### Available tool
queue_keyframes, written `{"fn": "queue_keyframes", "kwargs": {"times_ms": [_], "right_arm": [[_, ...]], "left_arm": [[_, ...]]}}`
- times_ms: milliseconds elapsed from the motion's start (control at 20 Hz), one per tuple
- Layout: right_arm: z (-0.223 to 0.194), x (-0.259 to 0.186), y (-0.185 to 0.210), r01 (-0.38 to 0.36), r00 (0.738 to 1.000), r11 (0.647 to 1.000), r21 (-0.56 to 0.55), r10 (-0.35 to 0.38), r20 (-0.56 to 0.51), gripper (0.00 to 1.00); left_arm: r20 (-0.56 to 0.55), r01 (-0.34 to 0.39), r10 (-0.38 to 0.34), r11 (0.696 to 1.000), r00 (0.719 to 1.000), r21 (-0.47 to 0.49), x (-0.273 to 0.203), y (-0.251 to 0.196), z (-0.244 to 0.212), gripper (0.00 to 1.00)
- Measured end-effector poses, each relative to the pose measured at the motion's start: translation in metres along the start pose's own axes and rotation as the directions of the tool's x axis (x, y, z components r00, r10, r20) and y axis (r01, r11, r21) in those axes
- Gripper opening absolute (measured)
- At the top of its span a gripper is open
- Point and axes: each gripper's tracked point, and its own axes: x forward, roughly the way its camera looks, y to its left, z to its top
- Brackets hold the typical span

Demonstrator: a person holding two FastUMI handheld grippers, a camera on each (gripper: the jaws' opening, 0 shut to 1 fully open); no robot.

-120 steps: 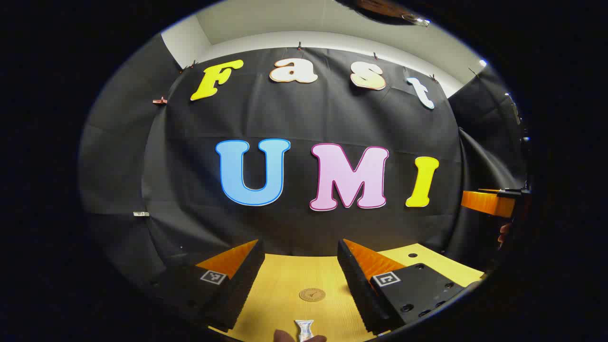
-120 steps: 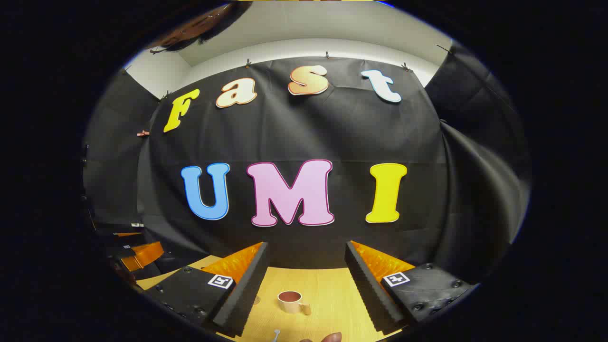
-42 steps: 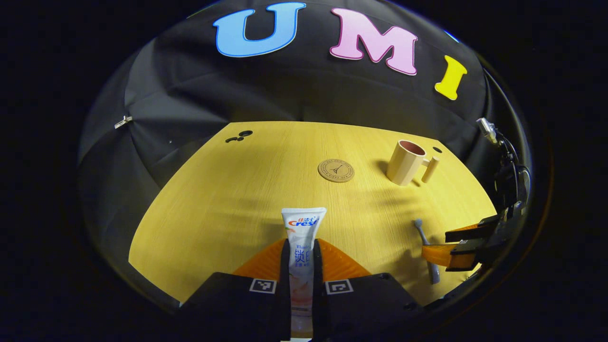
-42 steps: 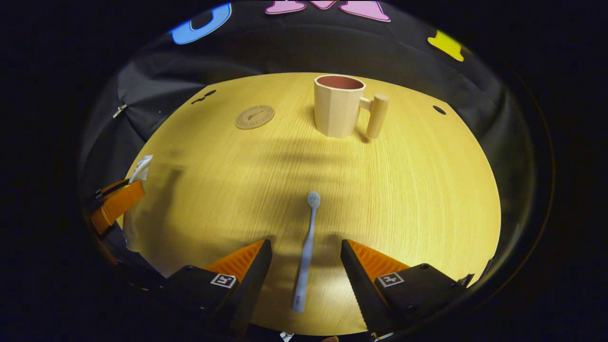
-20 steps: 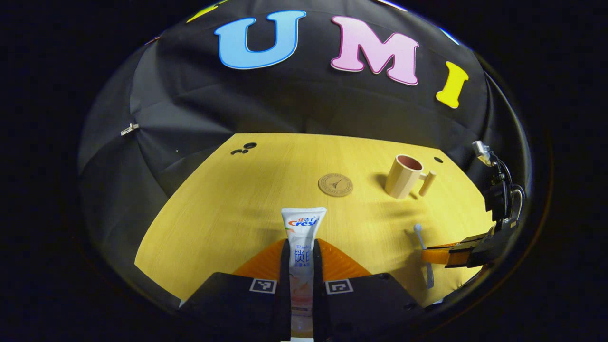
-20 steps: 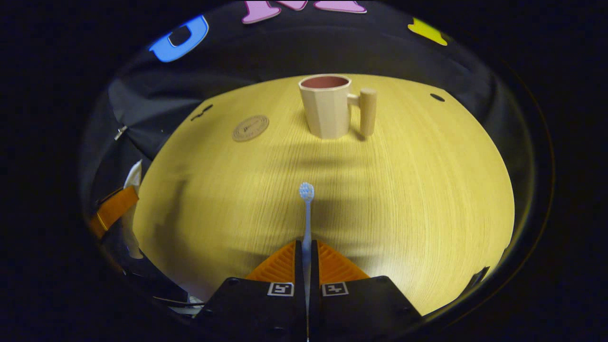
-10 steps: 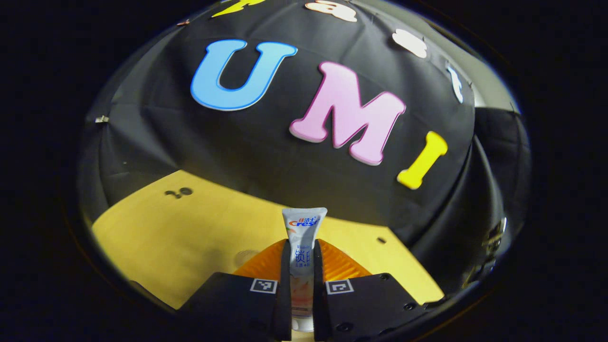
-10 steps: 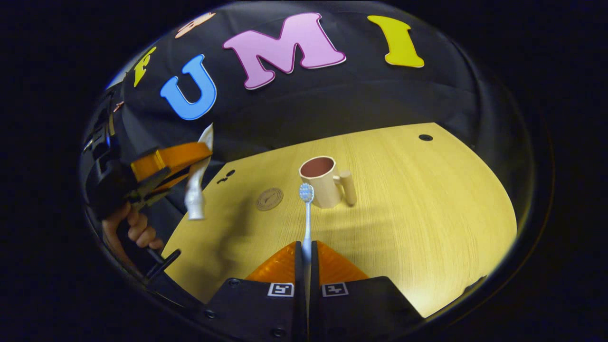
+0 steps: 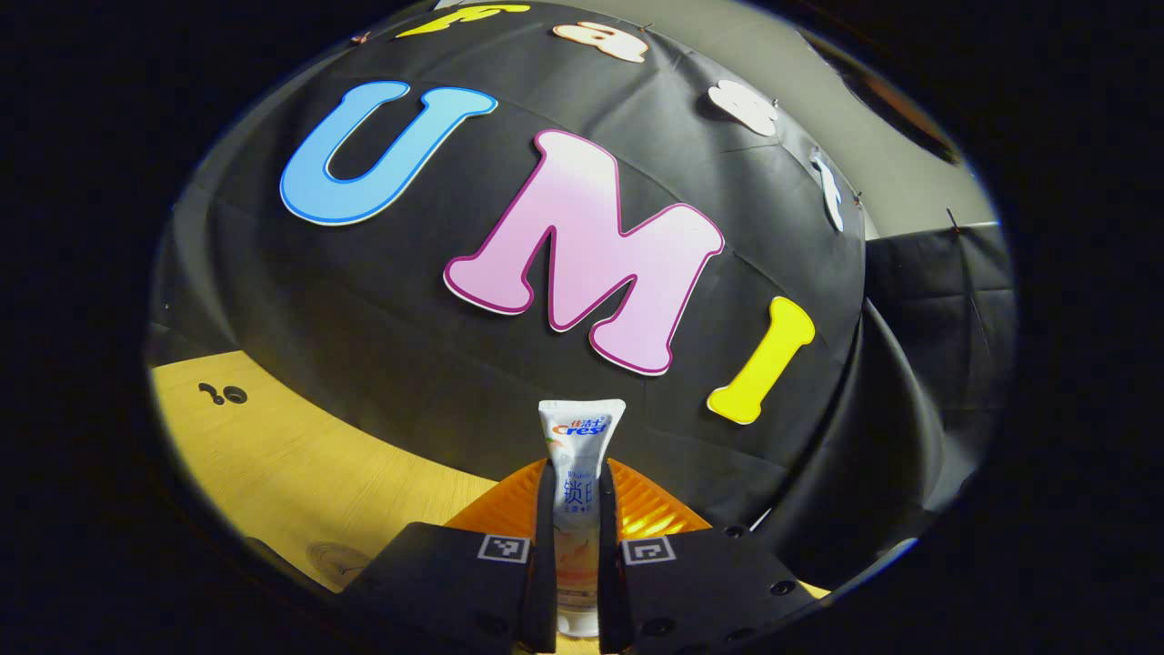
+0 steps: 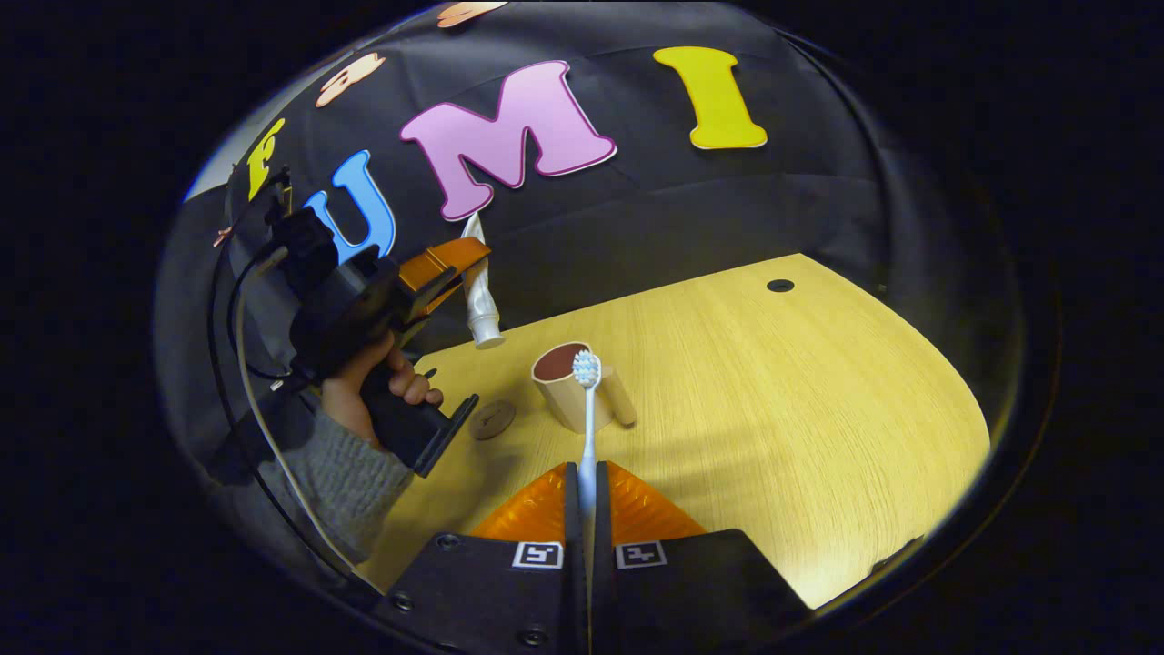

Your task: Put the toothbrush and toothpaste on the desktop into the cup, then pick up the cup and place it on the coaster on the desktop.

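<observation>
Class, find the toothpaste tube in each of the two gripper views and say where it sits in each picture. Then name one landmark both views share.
Left gripper view: the toothpaste tube stands at bottom centre, clamped between the left gripper's own fingers, crimped end up.
Right gripper view: the tube hangs cap-down at upper left, above and left of the cup, held by the far gripper in a hand.
Shared landmark: the wooden desktop.

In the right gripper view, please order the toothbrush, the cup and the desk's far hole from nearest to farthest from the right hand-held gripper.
1. Toothbrush: clamped in the right hand-held gripper, pointing forward.
2. Cup: ahead, slightly left, on the desk.
3. Hole: far right, near the desk's back edge.
</observation>
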Motion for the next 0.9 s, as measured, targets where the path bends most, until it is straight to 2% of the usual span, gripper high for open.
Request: {"fn": "queue_keyframes", "kwargs": {"times_ms": [500,700,900], "right_arm": [[0.004,0.006,-0.029,0.025,0.997,0.999,-0.036,-0.023,0.071,0.06],[0.015,0.009,-0.032,0.031,0.994,0.999,-0.025,-0.028,0.103,0.06],[0.035,0.014,-0.034,0.029,0.989,0.999,-0.035,-0.023,0.149,0.06]], "left_arm": [[0.044,-0.022,0.018,0.996,0.999,0.092,0.025,0.015,-0.075,0.23],[0.022,-0.033,0.031,0.992,0.999,0.121,0.021,0.019,-0.1,0.23],[-0.029,-0.014,0.017,0.996,0.999,0.091,0.016,0.019,-0.122,0.27]]}}
